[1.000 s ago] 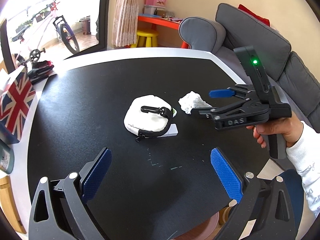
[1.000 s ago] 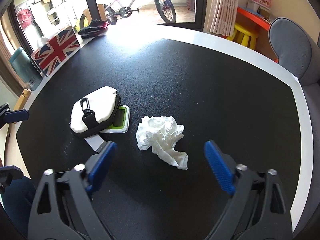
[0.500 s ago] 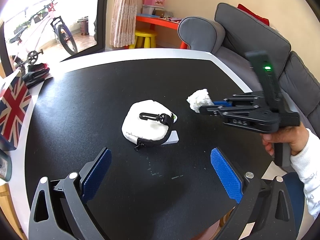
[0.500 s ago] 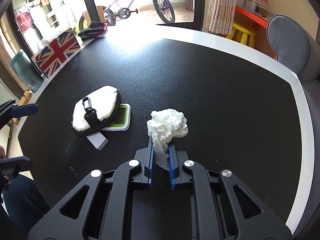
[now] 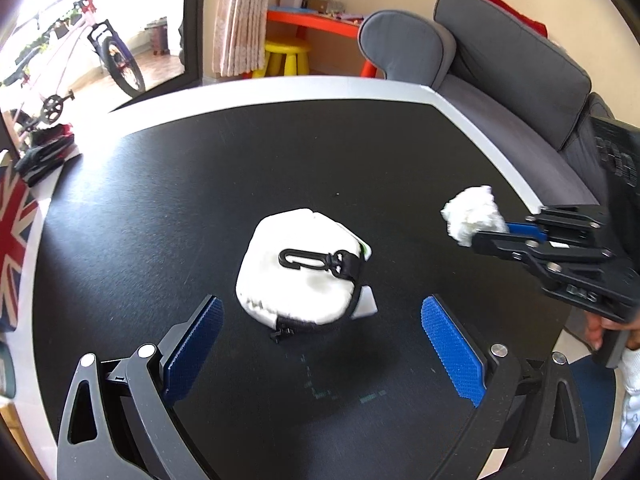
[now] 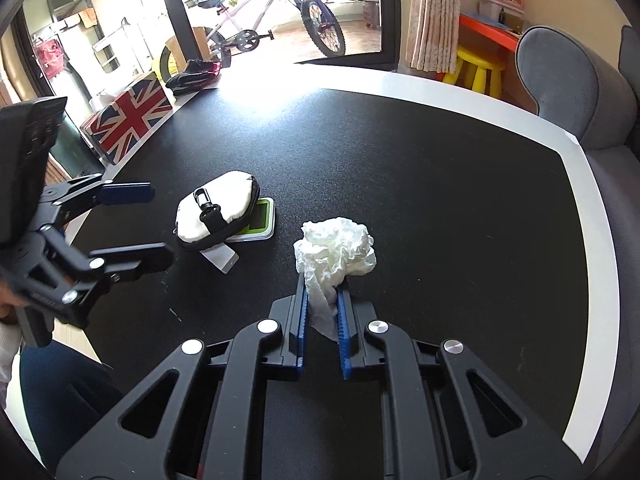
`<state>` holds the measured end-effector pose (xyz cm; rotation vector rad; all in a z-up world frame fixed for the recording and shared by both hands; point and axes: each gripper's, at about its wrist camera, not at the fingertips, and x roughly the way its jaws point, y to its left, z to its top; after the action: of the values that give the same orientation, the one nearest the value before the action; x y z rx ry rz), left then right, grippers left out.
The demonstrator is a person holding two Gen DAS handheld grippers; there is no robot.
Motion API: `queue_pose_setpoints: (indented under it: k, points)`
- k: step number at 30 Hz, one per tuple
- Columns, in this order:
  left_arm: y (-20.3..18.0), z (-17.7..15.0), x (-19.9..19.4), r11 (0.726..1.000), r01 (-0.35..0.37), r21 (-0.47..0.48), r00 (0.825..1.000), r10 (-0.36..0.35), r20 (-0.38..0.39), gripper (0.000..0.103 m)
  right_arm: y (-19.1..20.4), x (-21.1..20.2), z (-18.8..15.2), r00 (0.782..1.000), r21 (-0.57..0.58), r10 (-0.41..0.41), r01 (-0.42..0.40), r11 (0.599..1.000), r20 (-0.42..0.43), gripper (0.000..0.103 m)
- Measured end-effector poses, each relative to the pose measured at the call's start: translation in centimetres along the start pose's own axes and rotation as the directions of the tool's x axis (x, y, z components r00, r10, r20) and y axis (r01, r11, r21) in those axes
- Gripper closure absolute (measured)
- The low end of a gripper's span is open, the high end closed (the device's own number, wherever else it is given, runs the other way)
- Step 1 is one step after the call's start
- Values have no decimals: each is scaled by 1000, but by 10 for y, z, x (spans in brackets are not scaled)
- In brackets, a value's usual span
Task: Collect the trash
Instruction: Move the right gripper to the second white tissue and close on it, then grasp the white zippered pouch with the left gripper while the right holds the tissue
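On my left, my left gripper point(image 5: 320, 344) hangs with its blue pads spread wide and nothing between them, over the white pouch point(image 5: 300, 272) that lies on the black table point(image 5: 200, 184); I'd keep it parked there, clear of the pouch and the small green-and-white card case point(image 6: 259, 220) tucked under it, since neither looks like trash to me. Moving right, my right gripper point(image 6: 322, 312) is clamped all the way down on the lower tail of the crumpled tissue point(image 6: 334, 252), which seems to be off the table, its loose ball sticking out past the fingertips. To do this step well I'd hold the squeeze steady, carry it without jerks, and only let go over a bin, which I can't see here. The tissue is white, soft, deeply creased and light, pinched thin where the pads bite it
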<state>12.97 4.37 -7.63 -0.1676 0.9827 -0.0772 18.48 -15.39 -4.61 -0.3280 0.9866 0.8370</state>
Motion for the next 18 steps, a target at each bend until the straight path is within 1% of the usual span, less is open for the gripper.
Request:
queue_pose_setpoints:
  k: [5,10,13,17,18]
  points:
    - [5,9,21,1000,-6,5,999,6,-39,8,-5,-1,-2,1000,10,-7,7,1000,-2,91]
    - [11,13,36,1000,-3,-23,998,2,-67,8,-8,0,-3,1000,12,-9,9,1000,-6,91]
    - [13,11,40,1000,-7,-29,997,4,-73,8,-8,1,-3,1000,12,-9,9,1000,-6,91]
    - [14,10,39,999,-1,-35,998,-1,-59,8,-8,2,-2,1000,10,-8,8,1000,-6,91]
    - [15,10,38,999,0,-35,998,-2,-57,12,-8,2,-2,1000,11,-7,7,1000,-6,91]
